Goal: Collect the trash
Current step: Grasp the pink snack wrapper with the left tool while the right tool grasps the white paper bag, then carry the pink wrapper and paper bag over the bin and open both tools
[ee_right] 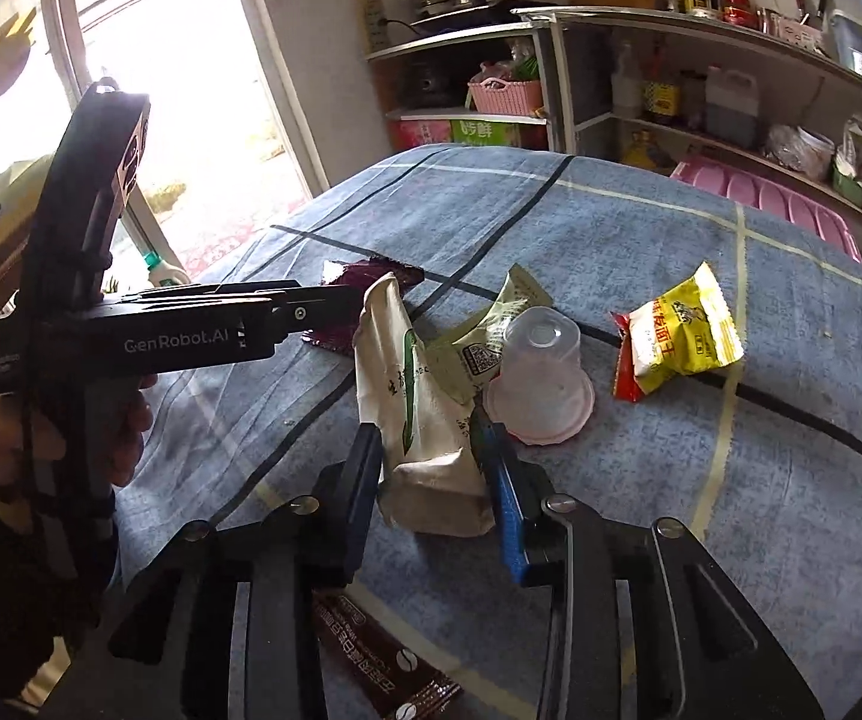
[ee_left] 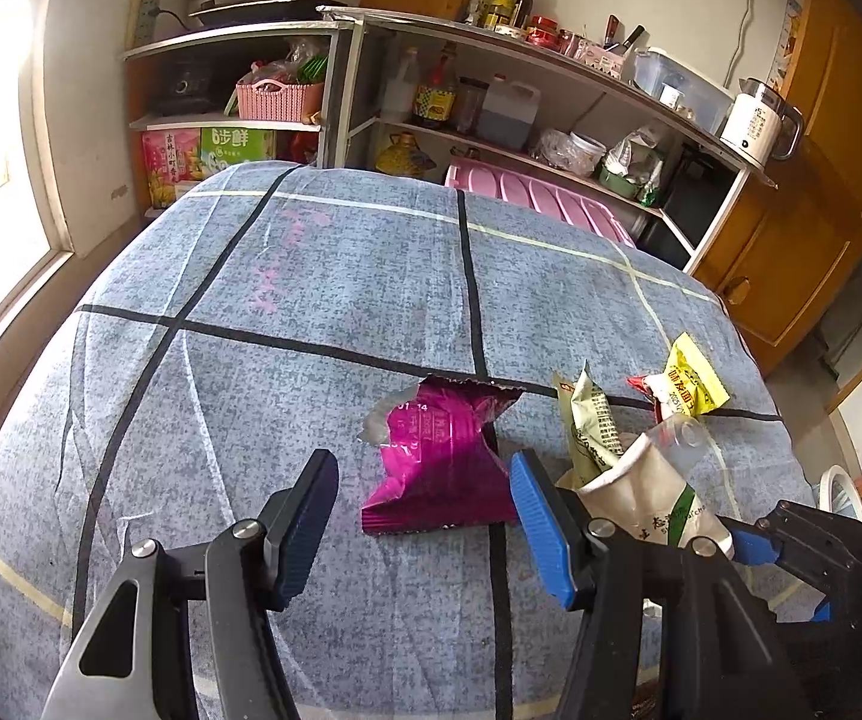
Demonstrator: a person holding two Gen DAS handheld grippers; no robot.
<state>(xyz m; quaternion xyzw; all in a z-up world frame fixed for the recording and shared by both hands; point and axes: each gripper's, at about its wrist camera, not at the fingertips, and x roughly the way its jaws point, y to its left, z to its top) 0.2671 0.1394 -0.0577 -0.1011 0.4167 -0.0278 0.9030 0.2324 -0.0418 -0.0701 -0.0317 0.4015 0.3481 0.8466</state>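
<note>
Your right gripper (ee_right: 434, 471) has its pads pressed on the base of a crumpled paper cup (ee_right: 416, 408), which lies on its side on the blue checked tablecloth (ee_right: 641, 228). A brown sachet (ee_right: 383, 660) lies just beneath that gripper. Your left gripper (ee_left: 425, 510) stands open and empty over the cloth, the magenta foil wrapper (ee_left: 440, 462) lying just beyond its fingertips. Touching the paper cup's right side sits an upturned clear plastic cup (ee_right: 542, 384), with a pale green wrapper (ee_right: 491, 324) behind both. Farther right, apart from the cluster, lies a yellow snack packet (ee_right: 677, 333). Beyond the table stand cluttered shelves (ee_left: 551, 96).
</note>
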